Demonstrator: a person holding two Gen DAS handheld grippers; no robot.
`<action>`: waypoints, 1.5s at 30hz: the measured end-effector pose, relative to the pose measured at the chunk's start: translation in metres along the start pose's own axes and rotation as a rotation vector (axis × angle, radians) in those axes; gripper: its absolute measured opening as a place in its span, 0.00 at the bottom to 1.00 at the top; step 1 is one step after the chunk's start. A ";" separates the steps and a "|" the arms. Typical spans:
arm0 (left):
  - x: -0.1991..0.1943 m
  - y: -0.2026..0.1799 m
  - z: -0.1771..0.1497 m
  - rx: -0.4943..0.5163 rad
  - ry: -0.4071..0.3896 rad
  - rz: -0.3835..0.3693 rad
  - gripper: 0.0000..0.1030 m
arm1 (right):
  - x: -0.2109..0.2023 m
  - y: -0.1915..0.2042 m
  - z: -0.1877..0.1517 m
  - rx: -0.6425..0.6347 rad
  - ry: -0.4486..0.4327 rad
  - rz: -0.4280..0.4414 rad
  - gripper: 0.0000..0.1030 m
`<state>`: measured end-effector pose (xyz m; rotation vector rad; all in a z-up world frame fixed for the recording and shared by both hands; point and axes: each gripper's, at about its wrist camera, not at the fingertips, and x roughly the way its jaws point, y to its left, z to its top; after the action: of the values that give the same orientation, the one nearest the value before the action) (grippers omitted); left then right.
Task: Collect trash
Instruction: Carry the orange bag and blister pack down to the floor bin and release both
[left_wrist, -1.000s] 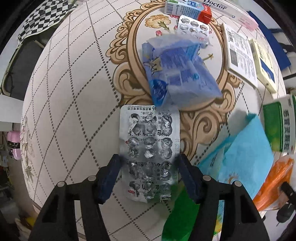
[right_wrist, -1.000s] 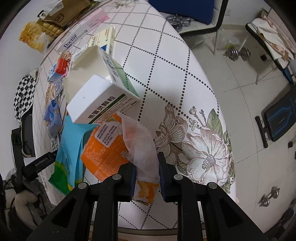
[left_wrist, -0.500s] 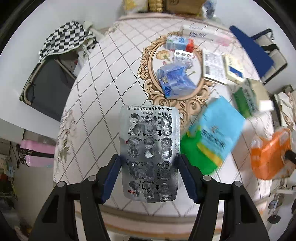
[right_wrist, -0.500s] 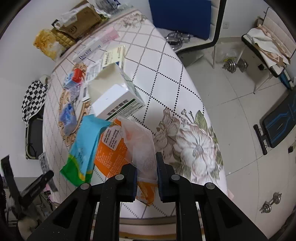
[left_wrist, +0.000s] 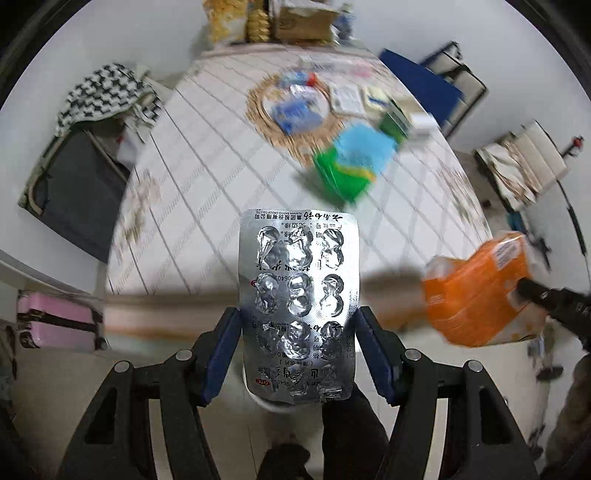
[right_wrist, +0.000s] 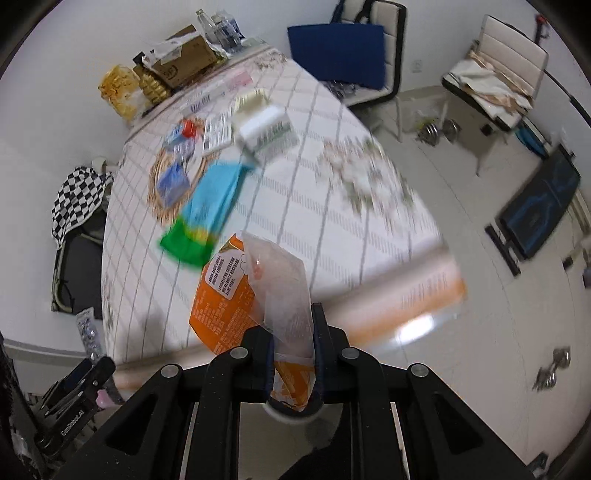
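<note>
1. The step in hand looks like the carry-off — both pieces of trash are lifted clear of the table (left_wrist: 207, 192) and held out past its near edge, over the floor.
2. The left gripper (left_wrist: 299, 354) is clamped on a silver foil blister sheet with emptied, crushed pockets (left_wrist: 299, 295); its blue pads press the sheet's two long edges, and the sheet stands up toward 12 o'clock in the left wrist view.
3. The right gripper (right_wrist: 293, 354) is pinched tight on an orange printed plastic packet with a clear torn top (right_wrist: 255, 302), which sticks up toward 11 o'clock from the jaws; in the left wrist view it hangs at 4 o'clock.
4. The next move calls for finding a bin and letting go over it. A white round rim shows just beneath both sets of jaws, but I cannot tell whether it is a bin.
5. On the table at 1 o'clock lie a blue-and-green flat pouch (left_wrist: 354, 162), a crumpled blue wrapper (left_wrist: 295, 114) and a white-and-green carton (right_wrist: 266, 129) — likely later pickups.
6. A checkered cloth (left_wrist: 99, 92) drapes a chair at 10 o'clock, and a pink suitcase (left_wrist: 55, 321) stands at 9; neither blocks the hands.
</note>
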<state>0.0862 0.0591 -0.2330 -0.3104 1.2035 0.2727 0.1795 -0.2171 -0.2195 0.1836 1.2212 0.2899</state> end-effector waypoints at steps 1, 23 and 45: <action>0.002 0.001 -0.015 0.004 0.023 -0.014 0.59 | -0.002 -0.001 -0.017 0.007 0.008 0.000 0.17; 0.388 0.088 -0.183 -0.234 0.427 -0.156 0.87 | 0.371 -0.078 -0.292 0.134 0.433 -0.049 0.17; 0.315 0.118 -0.231 -0.171 0.325 0.113 0.93 | 0.418 -0.024 -0.322 -0.338 0.441 -0.149 0.97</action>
<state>-0.0512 0.0952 -0.6156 -0.4488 1.5243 0.4368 0.0091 -0.1130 -0.7086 -0.2777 1.5894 0.4156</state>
